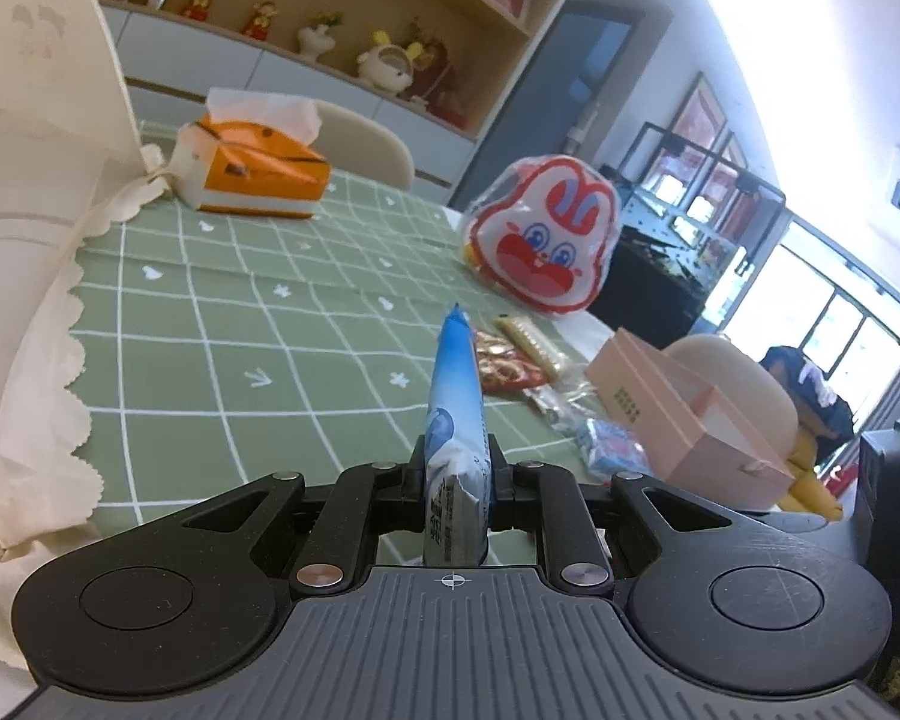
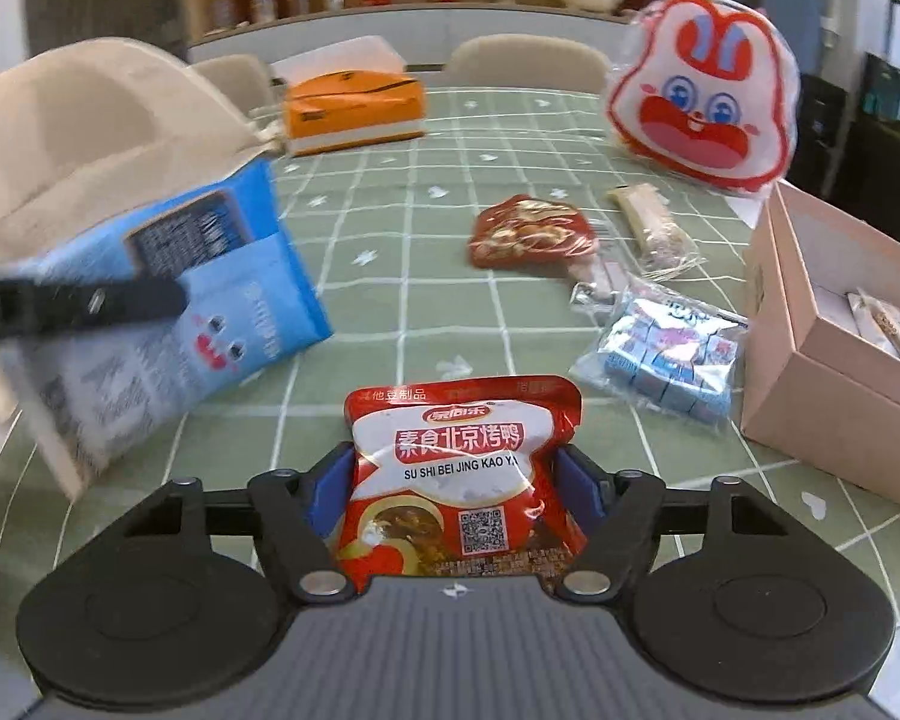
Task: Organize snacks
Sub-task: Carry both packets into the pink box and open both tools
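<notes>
Red-and-white foil snack pouch [image 2: 459,480] sits between the right gripper [image 2: 459,474] pads, half-open, contact unclear, over the green checked bench [image 2: 390,312]. Left gripper [image 1: 456,468] clamped on blue snack packet [image 1: 456,414], held above bench. Pink open box [image 2: 834,348] at right.

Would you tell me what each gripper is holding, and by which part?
Left gripper clamps the blue packet near one end. Right gripper holds the red snack pouch by its side edges.

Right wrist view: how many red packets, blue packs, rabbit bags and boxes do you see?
Red packets: 2
Blue packs: 2
Rabbit bag: 1
Pink box: 1
Orange tissue box: 1
Total: 7
</notes>
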A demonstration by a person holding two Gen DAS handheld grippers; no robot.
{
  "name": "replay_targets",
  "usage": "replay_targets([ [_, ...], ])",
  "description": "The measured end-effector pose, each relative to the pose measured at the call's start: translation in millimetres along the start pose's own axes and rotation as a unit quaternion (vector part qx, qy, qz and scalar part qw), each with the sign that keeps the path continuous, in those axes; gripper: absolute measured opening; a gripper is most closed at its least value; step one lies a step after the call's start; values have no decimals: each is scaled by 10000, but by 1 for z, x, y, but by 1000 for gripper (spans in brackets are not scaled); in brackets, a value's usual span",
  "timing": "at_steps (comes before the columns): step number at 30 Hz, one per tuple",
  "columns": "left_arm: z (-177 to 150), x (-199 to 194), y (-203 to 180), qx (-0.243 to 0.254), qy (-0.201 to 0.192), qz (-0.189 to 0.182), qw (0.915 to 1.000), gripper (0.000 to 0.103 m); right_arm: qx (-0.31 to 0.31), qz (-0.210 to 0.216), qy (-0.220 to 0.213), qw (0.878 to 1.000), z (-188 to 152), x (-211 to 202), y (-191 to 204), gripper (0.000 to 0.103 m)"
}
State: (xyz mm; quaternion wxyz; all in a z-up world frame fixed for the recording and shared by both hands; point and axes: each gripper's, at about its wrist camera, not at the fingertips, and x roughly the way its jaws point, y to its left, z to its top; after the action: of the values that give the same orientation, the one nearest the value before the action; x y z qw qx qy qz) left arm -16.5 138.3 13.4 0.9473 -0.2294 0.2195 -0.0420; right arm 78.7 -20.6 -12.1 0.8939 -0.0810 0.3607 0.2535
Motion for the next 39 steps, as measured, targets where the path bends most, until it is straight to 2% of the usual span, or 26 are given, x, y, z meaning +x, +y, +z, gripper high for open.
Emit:
replay_targets([
  [9,-14,-4,-55,551,367,-276,9974,19,32,69,-486,9988,-19,-71,-25,67],
  [14,-21,-10,-97,782,463,-510,9946,19,206,-101,-822,9963,-27,-118,-60,67],
  [17,-11,-13,-126,795,380,-855,9924,19,398,-259,-1053,9933,-22,-146,-92,67],
  [21,29,1,-169,691,116,-1356,9883,19,556,-728,-1672,9817,1,-192,-141,67],
  [24,62,39,-204,756,51,-1500,9858,19,746,-1036,-2000,9714,25,-216,-177,67],
  [28,86,125,-232,348,499,-1622,9849,19,952,-1430,-2239,9594,47,-221,-218,68],
  [31,78,199,-238,-17,971,-1483,9842,19,1215,-1463,-2227,9562,50,-208,-242,68],
  [33,62,241,-235,-96,1561,-1543,9756,21,1351,-1378,-2082,9589,47,-195,-255,68],
  [34,54,257,-232,-26,1808,-1455,9727,21,1389,-1352,-1984,9608,45,-187,-260,68],
  [35,46,268,-230,101,2002,-1254,9716,33,1405,-1343,-1876,9628,43,-178,-264,68],
  [36,40,274,-226,213,2065,-1095,9721,32,1421,-1337,-1767,9647,43,-168,-268,68],
  [38,41,269,-220,284,1907,-1277,9729,33,1502,-1272,-1573,9677,46,-147,-272,68],
  [39,44,262,-217,321,1791,-1228,9756,33,1580,-1191,-1465,9692,49,-134,-275,68],
])
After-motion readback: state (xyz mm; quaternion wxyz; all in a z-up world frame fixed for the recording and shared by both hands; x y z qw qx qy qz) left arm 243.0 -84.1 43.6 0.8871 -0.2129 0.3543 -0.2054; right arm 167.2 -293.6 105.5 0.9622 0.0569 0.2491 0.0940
